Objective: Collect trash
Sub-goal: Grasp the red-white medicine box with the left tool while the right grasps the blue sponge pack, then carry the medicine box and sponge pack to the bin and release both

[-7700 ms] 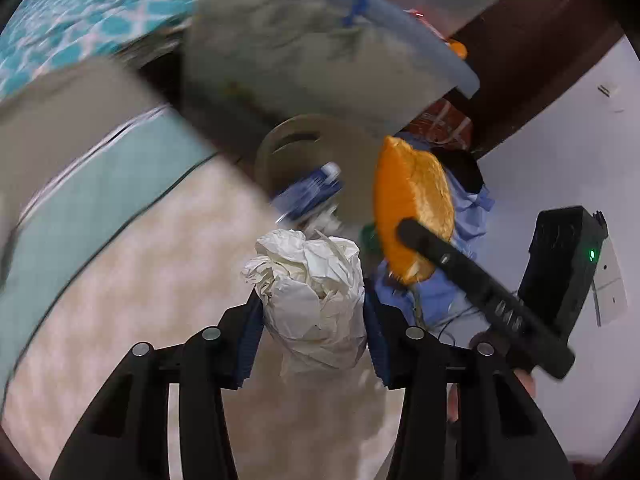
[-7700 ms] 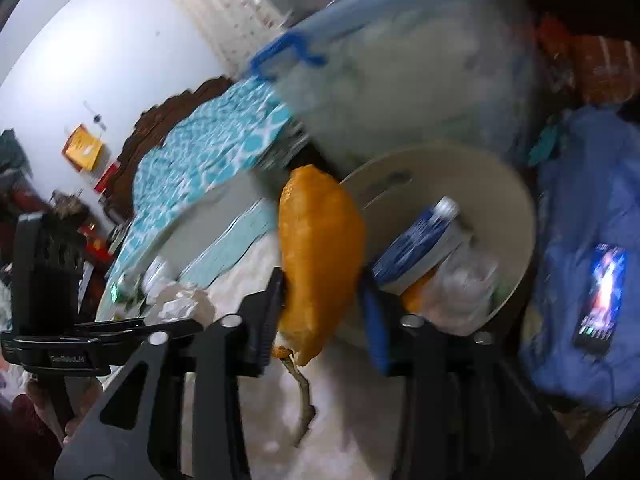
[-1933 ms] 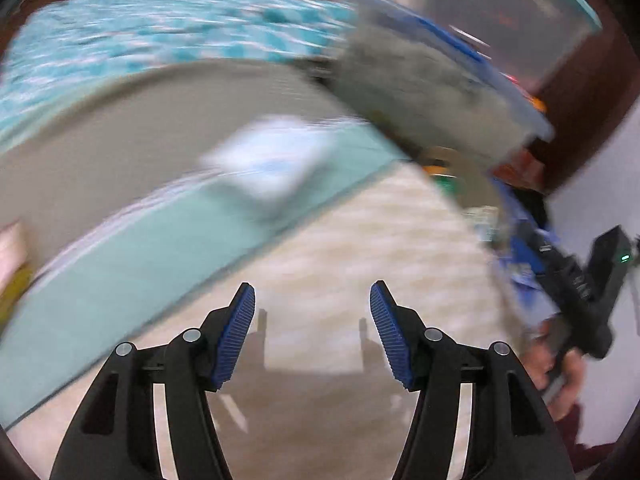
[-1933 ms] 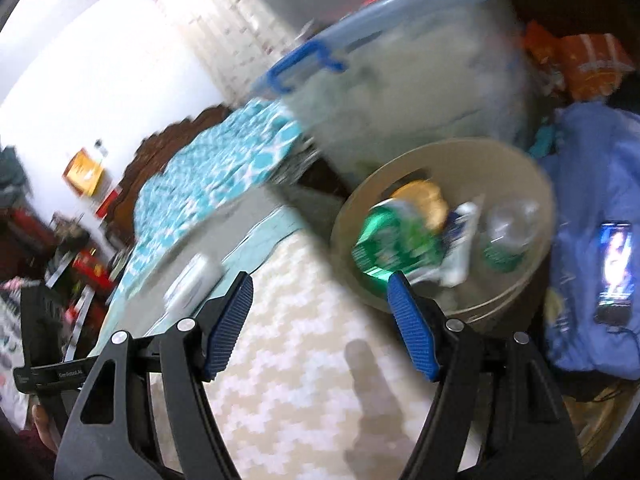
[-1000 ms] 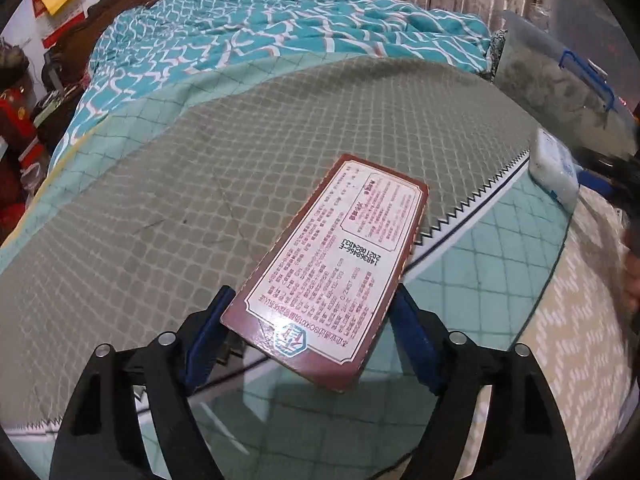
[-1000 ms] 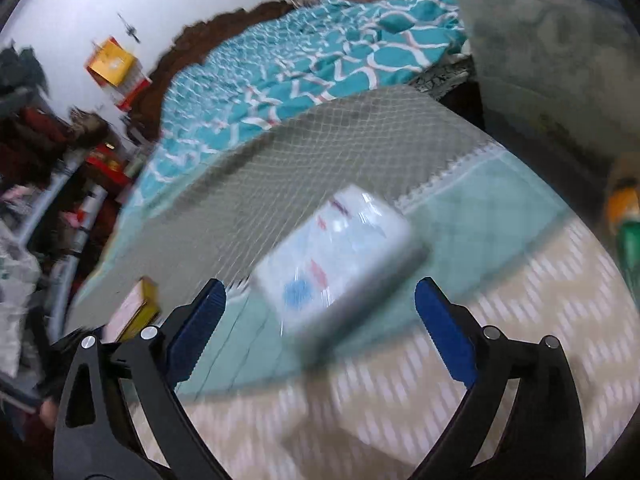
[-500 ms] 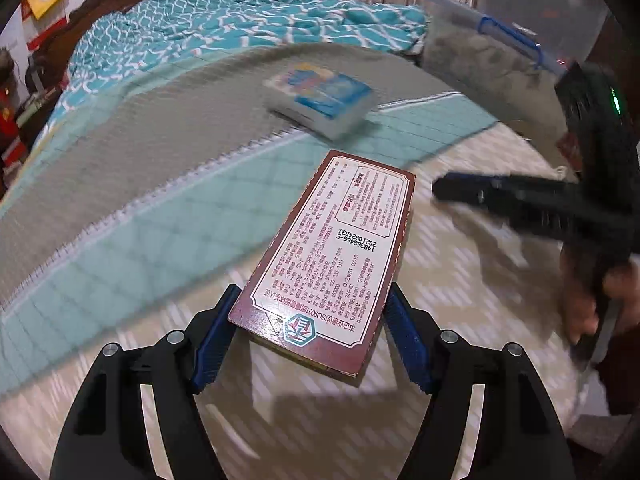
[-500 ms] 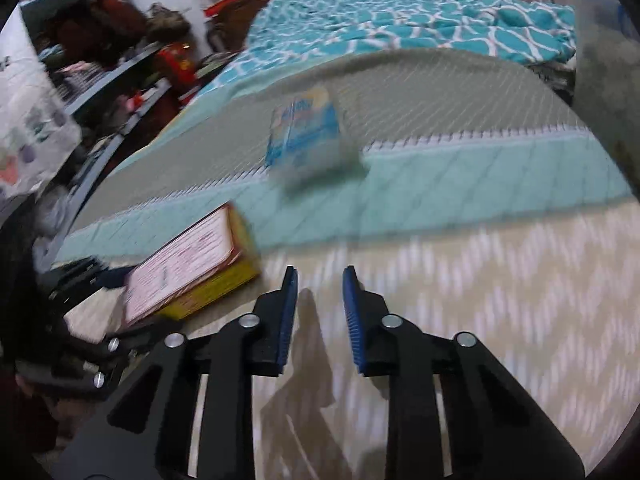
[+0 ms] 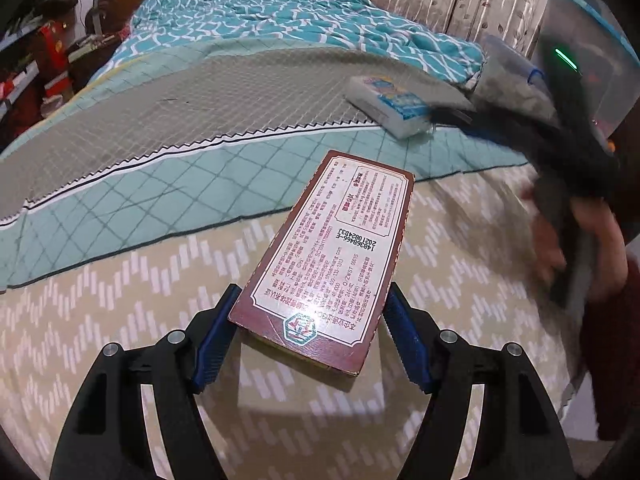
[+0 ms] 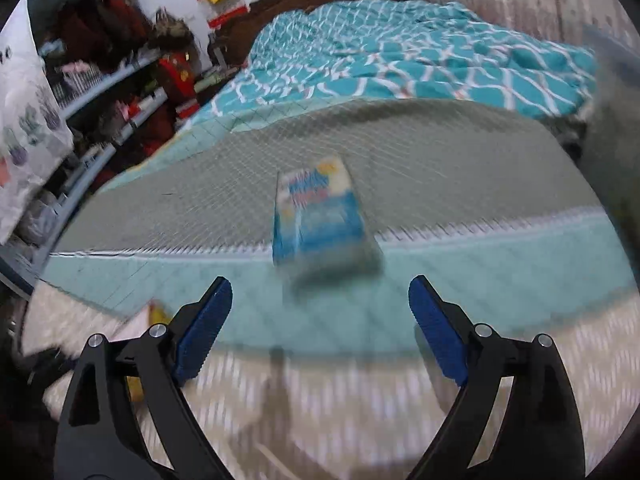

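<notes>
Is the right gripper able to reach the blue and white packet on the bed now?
Probably yes: the right gripper is open and empty, the blue and white packet lies straight ahead, and nothing stands between them.

Flat maroon-bordered printed box (image 9: 334, 258) lifted above beige mat; blue-white packet (image 10: 320, 220) on quilt.

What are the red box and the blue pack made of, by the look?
Red box: looks like printed cardboard with a slightly glossy coat; flat stiff panels, sharp folded edges, a faint sheen near the logo. The left gripper clamps it without visible denting.
Blue pack: probably a soft plastic film wrap, perhaps tissues; rounded corners and a pale shiny side in the left view. Blur leaves this open.
</notes>
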